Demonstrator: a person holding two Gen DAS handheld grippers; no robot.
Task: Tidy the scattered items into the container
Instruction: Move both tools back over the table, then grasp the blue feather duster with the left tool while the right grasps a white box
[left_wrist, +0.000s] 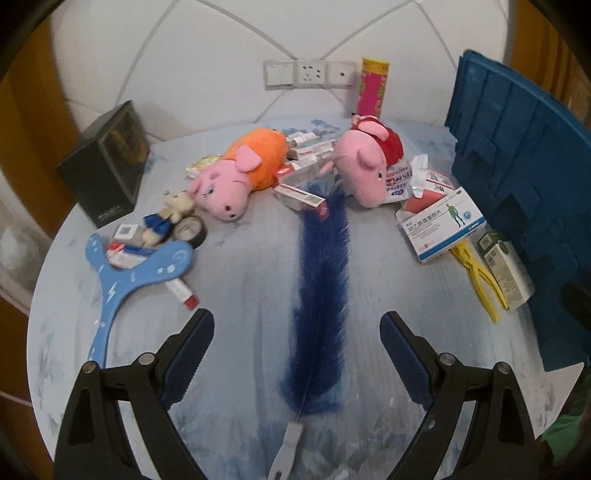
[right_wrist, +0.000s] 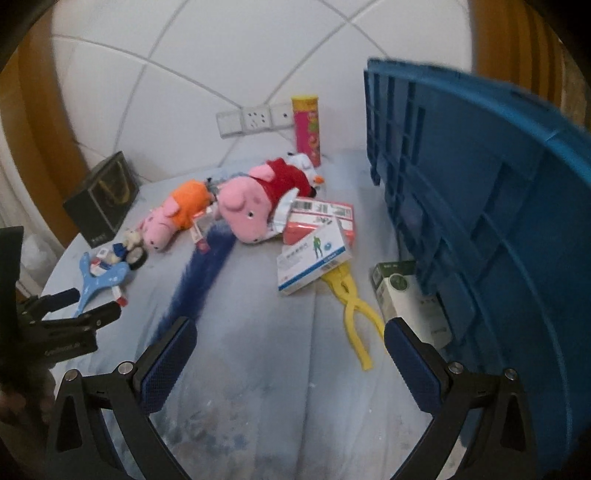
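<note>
A blue plastic crate (left_wrist: 517, 177) (right_wrist: 480, 206) stands at the table's right. Scattered on the table lie a long blue feather (left_wrist: 321, 295) (right_wrist: 199, 280), an orange-dressed pig plush (left_wrist: 236, 173) (right_wrist: 170, 214), a red-dressed pig plush (left_wrist: 365, 162) (right_wrist: 255, 199), medicine boxes (left_wrist: 439, 225) (right_wrist: 314, 258), yellow tongs (left_wrist: 476, 277) (right_wrist: 351, 302) and a blue boomerang (left_wrist: 122, 273) (right_wrist: 99, 280). My left gripper (left_wrist: 297, 332) is open and empty, straddling the feather's lower part. My right gripper (right_wrist: 290, 336) is open and empty above bare table near the tongs.
A black box (left_wrist: 107, 166) (right_wrist: 103, 195) stands at the back left. A pink and yellow tube (left_wrist: 371, 88) (right_wrist: 308, 125) stands by the wall sockets. A white-green box (left_wrist: 506, 269) (right_wrist: 410, 299) lies against the crate. A small bear and tape roll (left_wrist: 188, 225) lie at left.
</note>
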